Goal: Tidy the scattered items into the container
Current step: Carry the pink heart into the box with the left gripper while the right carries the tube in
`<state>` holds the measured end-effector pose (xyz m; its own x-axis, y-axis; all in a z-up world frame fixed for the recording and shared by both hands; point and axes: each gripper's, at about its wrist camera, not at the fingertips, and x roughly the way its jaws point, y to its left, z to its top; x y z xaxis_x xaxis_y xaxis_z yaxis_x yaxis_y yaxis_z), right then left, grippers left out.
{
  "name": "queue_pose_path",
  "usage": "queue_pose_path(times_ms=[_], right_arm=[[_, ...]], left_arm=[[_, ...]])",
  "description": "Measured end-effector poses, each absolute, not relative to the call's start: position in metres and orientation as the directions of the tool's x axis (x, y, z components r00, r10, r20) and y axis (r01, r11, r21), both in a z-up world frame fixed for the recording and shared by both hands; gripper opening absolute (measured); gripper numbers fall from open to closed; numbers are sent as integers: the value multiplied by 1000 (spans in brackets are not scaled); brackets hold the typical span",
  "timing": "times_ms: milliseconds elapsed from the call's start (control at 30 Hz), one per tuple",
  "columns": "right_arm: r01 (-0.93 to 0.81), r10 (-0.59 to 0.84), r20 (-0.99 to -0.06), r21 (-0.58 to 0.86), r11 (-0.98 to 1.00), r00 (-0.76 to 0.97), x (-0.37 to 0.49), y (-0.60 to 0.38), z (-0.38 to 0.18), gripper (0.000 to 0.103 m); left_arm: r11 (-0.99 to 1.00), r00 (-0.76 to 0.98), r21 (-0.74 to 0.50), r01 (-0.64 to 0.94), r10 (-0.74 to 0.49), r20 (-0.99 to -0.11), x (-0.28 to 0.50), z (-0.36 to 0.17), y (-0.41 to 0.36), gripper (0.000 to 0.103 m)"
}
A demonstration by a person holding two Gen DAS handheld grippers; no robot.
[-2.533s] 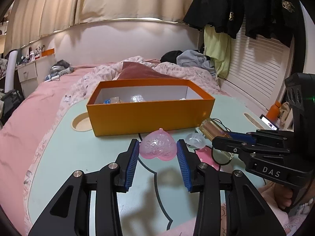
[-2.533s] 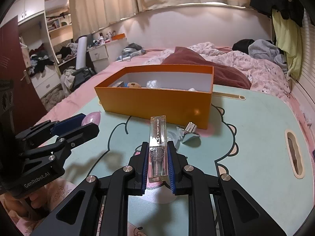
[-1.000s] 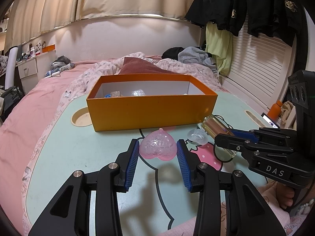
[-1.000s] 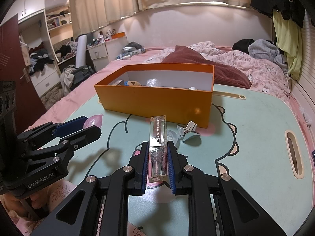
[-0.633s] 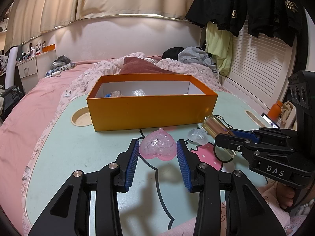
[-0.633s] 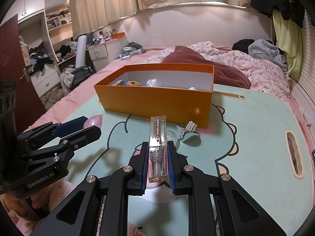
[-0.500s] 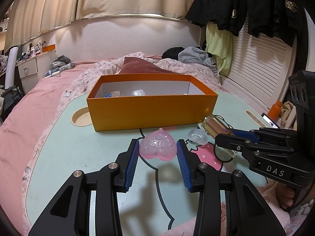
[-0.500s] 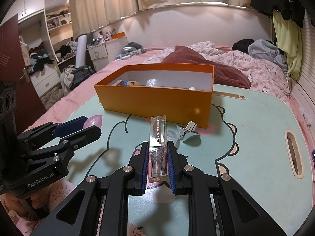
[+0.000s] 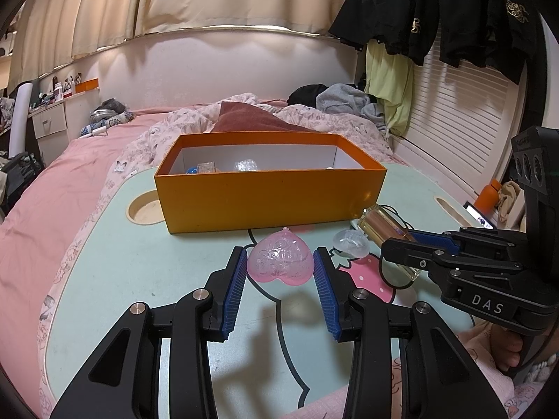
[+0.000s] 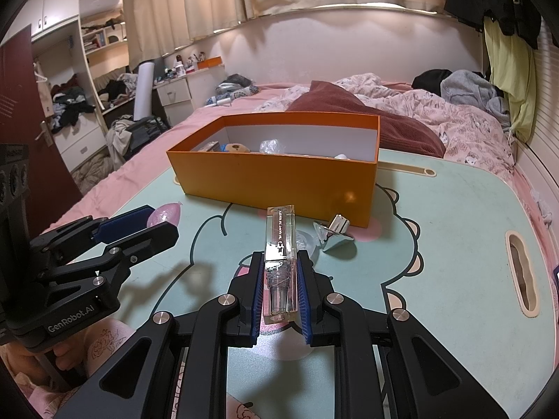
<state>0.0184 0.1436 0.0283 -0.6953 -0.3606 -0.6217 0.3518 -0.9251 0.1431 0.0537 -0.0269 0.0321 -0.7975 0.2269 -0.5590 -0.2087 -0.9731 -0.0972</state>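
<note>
My left gripper [image 9: 279,269] is shut on a pink heart-shaped plastic case [image 9: 279,260] and holds it above the table, in front of the orange box [image 9: 269,199]. My right gripper [image 10: 279,269] is shut on a clear rectangular perfume bottle [image 10: 279,244], also held above the table short of the orange box [image 10: 279,181]. The box holds several small items. A clear plastic cap [image 9: 350,242] and a silver cone-shaped cap [image 10: 332,234] lie on the table near the box's right corner. Each gripper shows in the other's view: the right one [image 9: 394,244], the left one [image 10: 153,223].
The mint-green lap table [image 9: 115,262] with a cartoon print stands on a pink bed. It has a round cup hole [image 9: 145,211] at the left and a slot [image 10: 522,272] at the right. Bedding and clothes lie behind the box.
Both grippers have lifted slightly and pulled back a little from the box since the earliest frames. Over the last second nothing has visibly moved.
</note>
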Motion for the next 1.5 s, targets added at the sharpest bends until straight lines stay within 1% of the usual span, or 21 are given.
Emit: queue_pose_path(times_ms=[233, 400, 533, 700, 800, 867, 967, 1133, 1300, 1500], right_arm=[[349, -357, -628, 142, -926, -692, 17, 145, 28, 17], [348, -365, -615, 154, -925, -698, 12, 150, 37, 17], [352, -401, -589, 203, -914, -702, 6, 157, 55, 17], [359, -411, -554, 205, -910, -724, -16, 157, 91, 17], [358, -400, -553, 189, -914, -730, -35, 152, 105, 17], [351, -397, -575, 196, -916, -716, -54, 149, 108, 17], [323, -395, -615, 232, -918, -683, -81, 147, 98, 17], [262, -323, -666, 194, -945, -673, -111, 141, 75, 17], [241, -287, -696, 166, -956, -659, -127, 139, 63, 17], [222, -253, -700, 137, -965, -668, -138, 137, 60, 17]], left_arm=[[-972, -789, -98, -215, 233, -569, 50, 33, -27, 40], [-972, -801, -93, -215, 230, -553, 45, 44, -30, 40], [-970, -807, -89, -224, 236, -542, 30, 66, -33, 40], [-973, -840, -25, -228, 210, -500, 5, 107, -32, 40], [-970, -827, -52, -236, 229, -514, -25, 121, -33, 40], [-972, -813, -69, -224, 226, -537, -44, 120, -34, 40], [-978, -802, -58, -199, 196, -565, -70, 106, -30, 40], [-975, -746, -125, -185, 222, -627, -99, 73, -29, 40], [-979, -738, -108, -172, 201, -644, -101, 61, -27, 40], [-985, -739, -97, -145, 173, -651, -105, 60, -31, 41]])
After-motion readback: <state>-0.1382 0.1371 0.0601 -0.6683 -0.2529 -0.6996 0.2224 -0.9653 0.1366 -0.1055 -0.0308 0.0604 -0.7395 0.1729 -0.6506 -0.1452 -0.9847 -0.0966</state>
